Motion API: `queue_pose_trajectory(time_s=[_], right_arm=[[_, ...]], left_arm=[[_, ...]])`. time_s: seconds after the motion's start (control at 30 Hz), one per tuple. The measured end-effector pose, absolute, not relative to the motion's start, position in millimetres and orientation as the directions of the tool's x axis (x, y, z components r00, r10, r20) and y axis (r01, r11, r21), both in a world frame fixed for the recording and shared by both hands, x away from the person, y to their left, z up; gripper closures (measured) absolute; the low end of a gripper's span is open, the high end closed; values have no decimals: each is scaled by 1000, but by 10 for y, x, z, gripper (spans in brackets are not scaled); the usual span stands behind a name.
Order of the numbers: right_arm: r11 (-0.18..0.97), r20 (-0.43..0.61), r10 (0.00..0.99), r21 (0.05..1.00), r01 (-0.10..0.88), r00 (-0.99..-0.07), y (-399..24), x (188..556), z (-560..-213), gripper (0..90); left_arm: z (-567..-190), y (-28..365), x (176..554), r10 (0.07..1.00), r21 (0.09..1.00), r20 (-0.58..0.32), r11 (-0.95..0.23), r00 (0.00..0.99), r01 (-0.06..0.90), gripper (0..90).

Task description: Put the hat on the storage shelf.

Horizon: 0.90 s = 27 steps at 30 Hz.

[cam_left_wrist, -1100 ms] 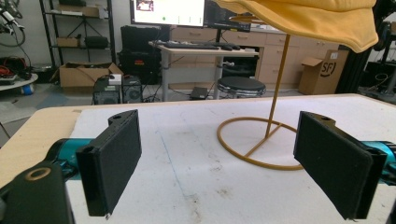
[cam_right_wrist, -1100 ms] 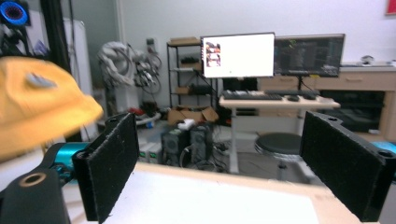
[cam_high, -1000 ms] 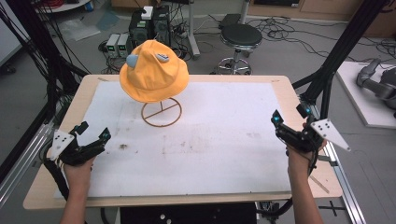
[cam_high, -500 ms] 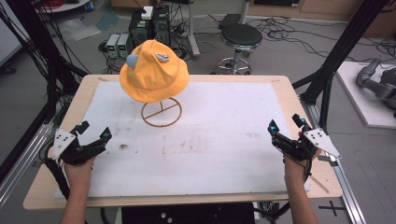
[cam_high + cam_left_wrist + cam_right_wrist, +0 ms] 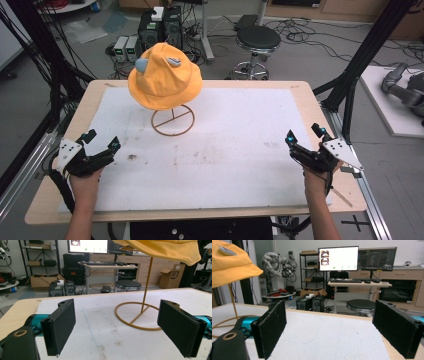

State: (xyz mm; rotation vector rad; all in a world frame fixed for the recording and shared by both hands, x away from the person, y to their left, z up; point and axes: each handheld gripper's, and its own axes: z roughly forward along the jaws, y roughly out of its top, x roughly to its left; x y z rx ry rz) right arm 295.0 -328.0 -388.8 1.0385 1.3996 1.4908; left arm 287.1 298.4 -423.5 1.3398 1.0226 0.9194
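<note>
The yellow hat point(image 5: 165, 77) sits up on its wire stand point(image 5: 172, 120), toward the far left part of the white mat point(image 5: 240, 130) — that stand is our landmark. The hat is draped over the top of the thin upright rod, brim hanging free all round, a grey ear-like patch on its near-left side and a second small patch on its crown. The stand's ring base lies flat on the mat, directly under the hat.

Down to the near left of the stand, the left gripper point(image 5: 100, 142) hovers low over the mat's edge, held in the person's left hand point(image 5: 85, 177). Its jaws stand wide apart, nothing between them, and they point up the table toward the stand. From the left gripper view the stand's ring point(image 5: 137, 315) lies just ahead between the two black pads point(image 5: 60, 326), with the hat's brim point(image 5: 165, 250) overhead — near, but not touching.

Across the table, well apart from the stand on its near right, the right gripper point(image 5: 305, 137) rests low by the mat's right edge in the right hand point(image 5: 315, 177). Its jaws too are spread wide and hold nothing. The right gripper view looks across bare mat, with the hat point(image 5: 232, 262) and part of the ring base point(image 5: 222, 323) off at the left edge, well clear of its pads point(image 5: 270, 328).
</note>
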Motion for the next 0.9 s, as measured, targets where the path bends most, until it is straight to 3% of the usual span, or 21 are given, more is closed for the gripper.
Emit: queue_pose_trajectory(time_s=[0.9], right_arm=[[-3,2,947,1000,-2,-323,-3260,3021,-3919,120]], left_arm=[[-4251,2986,2859,951,998,-40,22,308,61,154]])
